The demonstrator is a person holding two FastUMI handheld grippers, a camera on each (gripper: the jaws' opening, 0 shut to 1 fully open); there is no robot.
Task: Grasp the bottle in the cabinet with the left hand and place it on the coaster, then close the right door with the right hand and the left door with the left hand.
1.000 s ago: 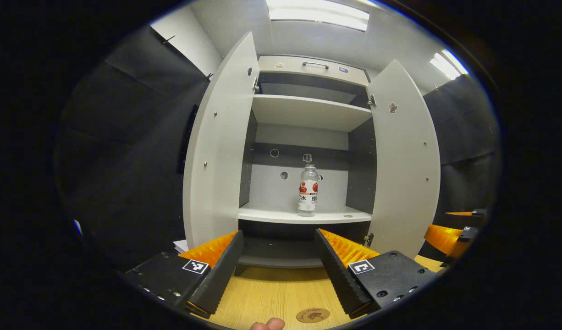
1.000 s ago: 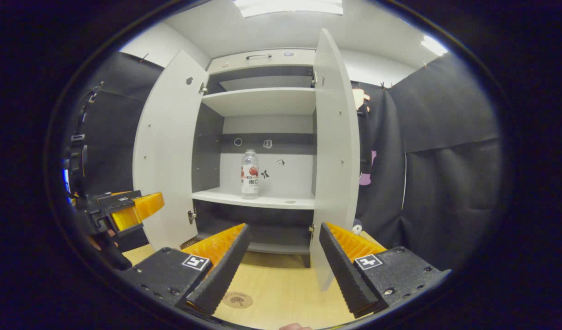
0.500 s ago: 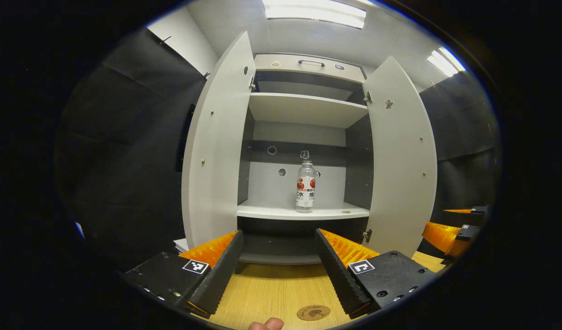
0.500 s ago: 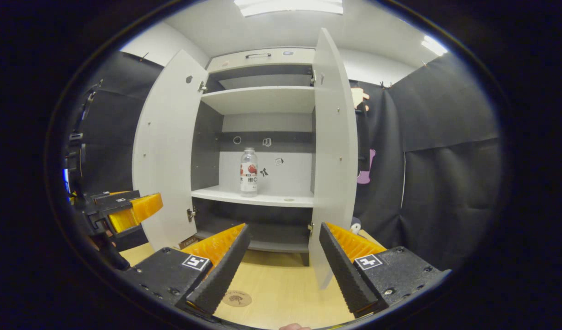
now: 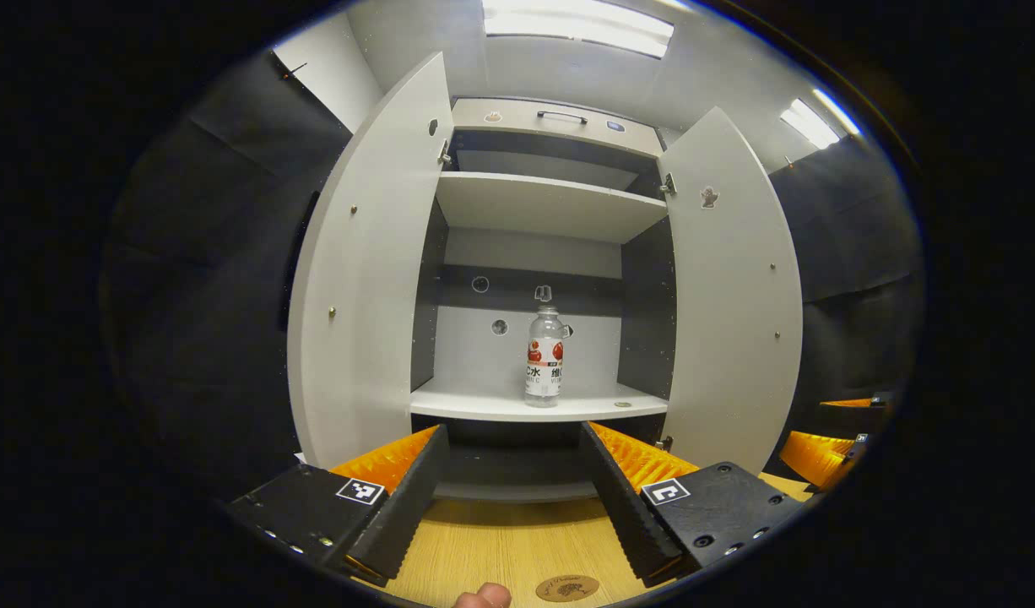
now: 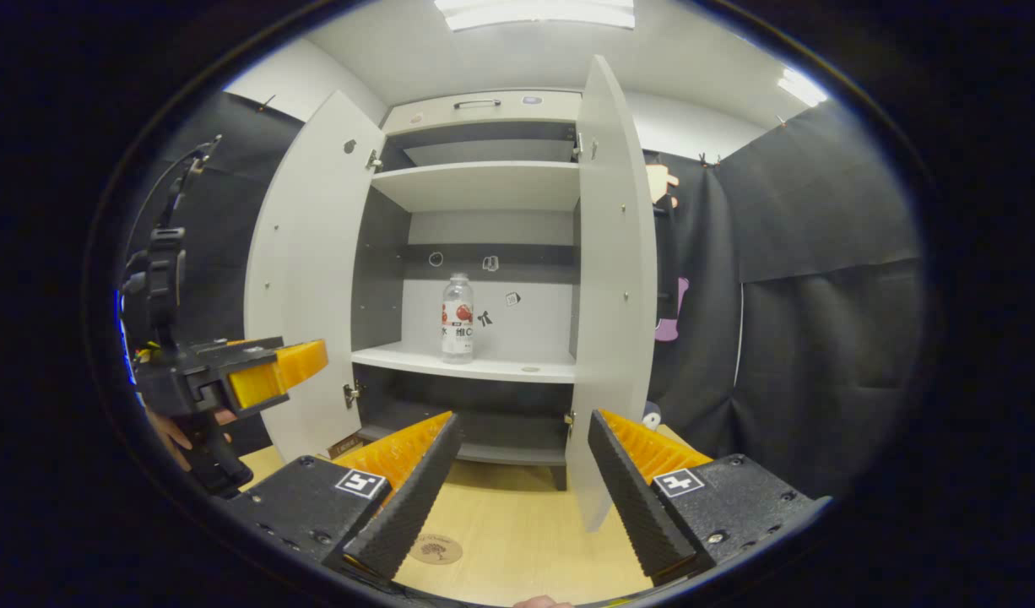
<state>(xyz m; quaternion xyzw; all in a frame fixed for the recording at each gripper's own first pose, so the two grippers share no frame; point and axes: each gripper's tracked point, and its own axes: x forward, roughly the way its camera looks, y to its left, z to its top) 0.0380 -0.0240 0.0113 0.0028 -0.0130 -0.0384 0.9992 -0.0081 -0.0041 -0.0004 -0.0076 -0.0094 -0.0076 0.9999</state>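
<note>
We see a wooden table (image 5: 501, 549) beneath ceiling lights (image 5: 578, 20), small stickers (image 6: 484, 319) on the back panel, and black cloth (image 6: 821, 279) alongside.

We hold the left gripper (image 5: 509, 490) level with its jaws spread wide; our right gripper (image 6: 522, 481) gapes equally, gripping nothing.

The bottle (image 5: 544, 356) stands up on the white shelf (image 5: 484, 407). A round coaster (image 5: 567, 588) lies flat on the wooden table (image 5: 501, 549).
</note>
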